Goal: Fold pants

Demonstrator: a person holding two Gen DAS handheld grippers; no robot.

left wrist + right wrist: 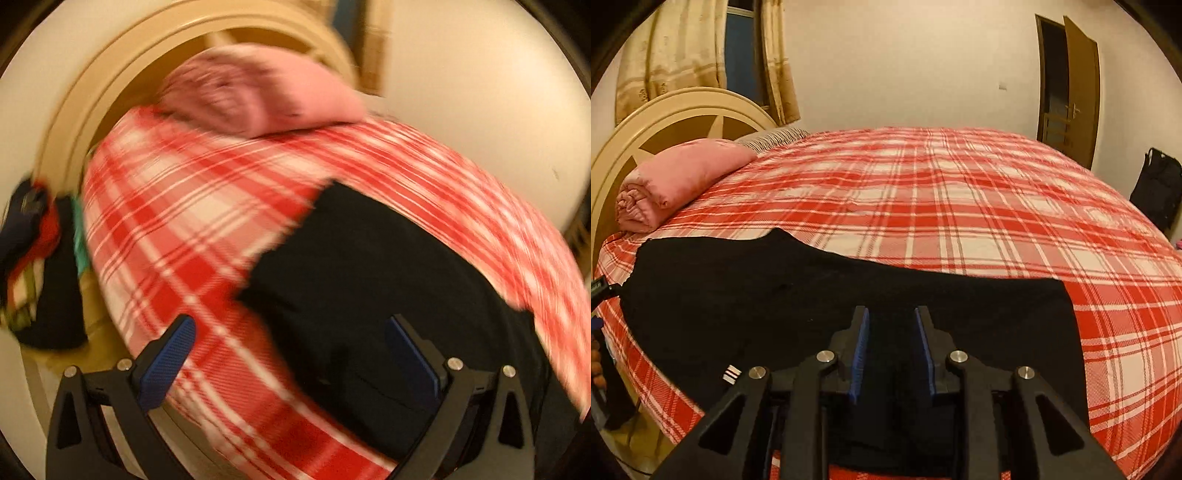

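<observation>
The black pants (738, 295) lie spread flat on the near side of a red and white plaid bed (960, 203), with a small white striped tag (731, 373) near the front edge. My right gripper (892, 314) hovers over the pants' middle. Its blue pads stand a narrow gap apart, and they do not appear to pinch the cloth. In the blurred left wrist view the pants (351, 258) lie across the bed (184, 221). My left gripper (291, 328) is wide open above their left edge, with nothing between its fingers.
A rolled pink blanket (676, 177) lies at the head of the bed by the cream round headboard (665, 114). A pile of mixed clothes (29, 251) sits left of the bed. A brown door (1078, 85) and a black bag (1156, 184) stand at the far right.
</observation>
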